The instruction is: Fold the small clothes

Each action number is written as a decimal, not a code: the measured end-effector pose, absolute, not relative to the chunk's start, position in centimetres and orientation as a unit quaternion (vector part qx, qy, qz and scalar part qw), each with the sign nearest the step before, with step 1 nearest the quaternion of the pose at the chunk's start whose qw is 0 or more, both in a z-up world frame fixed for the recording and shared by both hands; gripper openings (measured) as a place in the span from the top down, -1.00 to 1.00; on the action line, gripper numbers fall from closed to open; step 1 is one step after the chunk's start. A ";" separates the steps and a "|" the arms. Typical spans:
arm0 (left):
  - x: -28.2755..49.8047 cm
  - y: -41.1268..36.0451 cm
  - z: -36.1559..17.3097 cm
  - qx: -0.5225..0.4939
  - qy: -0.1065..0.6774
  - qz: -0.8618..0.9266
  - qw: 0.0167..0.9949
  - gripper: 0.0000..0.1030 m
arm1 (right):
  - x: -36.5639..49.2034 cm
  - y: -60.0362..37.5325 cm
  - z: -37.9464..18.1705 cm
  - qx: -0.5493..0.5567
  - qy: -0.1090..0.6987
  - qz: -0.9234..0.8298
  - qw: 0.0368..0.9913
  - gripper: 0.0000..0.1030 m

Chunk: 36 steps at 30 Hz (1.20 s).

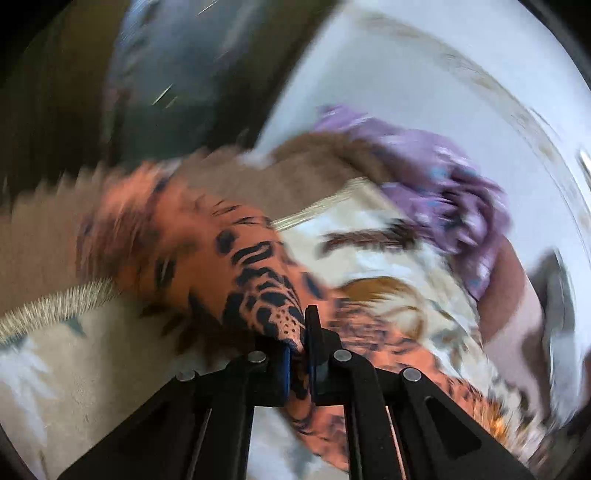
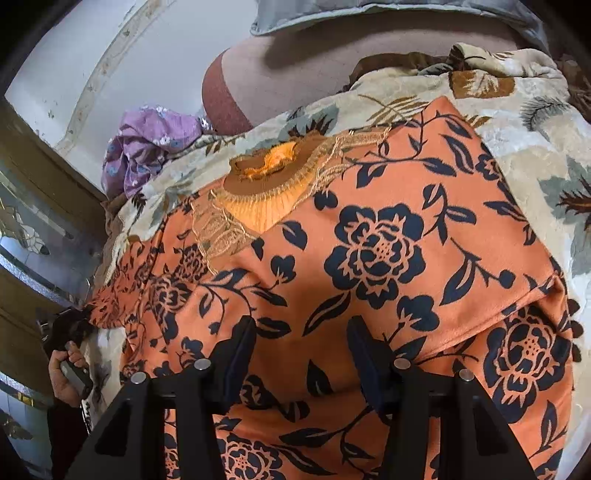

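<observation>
Left tongs (image 1: 301, 345) are pressed together, pinching a bunched corner of the orange flowered top (image 1: 236, 266); cloth trails away from the pads across the blanket (image 1: 66, 369). The left view is badly smeared, so I can't tell how much fabric is actually between the pads; it looks like a thin fold only.

Right tongs (image 2: 301, 354) are spread, hovering just over the top's body (image 2: 373, 243), nothing between the pads. The top lies mostly flat on the leaf-print blanket (image 2: 535, 122) on the bed, neckline (image 2: 266, 177) towards the far side. My left hand (image 2: 68, 373) shows at the left edge, with the pinched corner just above it.

Further off: a purple garment (image 2: 147, 151) crumpled near the blanket's far left edge, and a pillow (image 2: 369, 14) beyond.

Risks, as I judge them:
- Thin pinch slips during the carry-over, and the corner drops.
- Right tongs aren't pinning anything, so the whole top drags instead of creasing.
- The plush blanket snags and bunches the fold line.
</observation>
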State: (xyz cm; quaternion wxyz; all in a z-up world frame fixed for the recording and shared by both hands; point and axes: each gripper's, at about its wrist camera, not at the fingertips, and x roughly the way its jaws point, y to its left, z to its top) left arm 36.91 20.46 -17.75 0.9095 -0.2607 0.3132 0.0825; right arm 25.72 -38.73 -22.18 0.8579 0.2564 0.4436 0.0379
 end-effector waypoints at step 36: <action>29.8 2.7 -16.6 -0.046 0.406 -0.055 0.911 -0.50 | 23.6 -33.7 -15.5 0.213 0.379 0.181 0.882 -0.35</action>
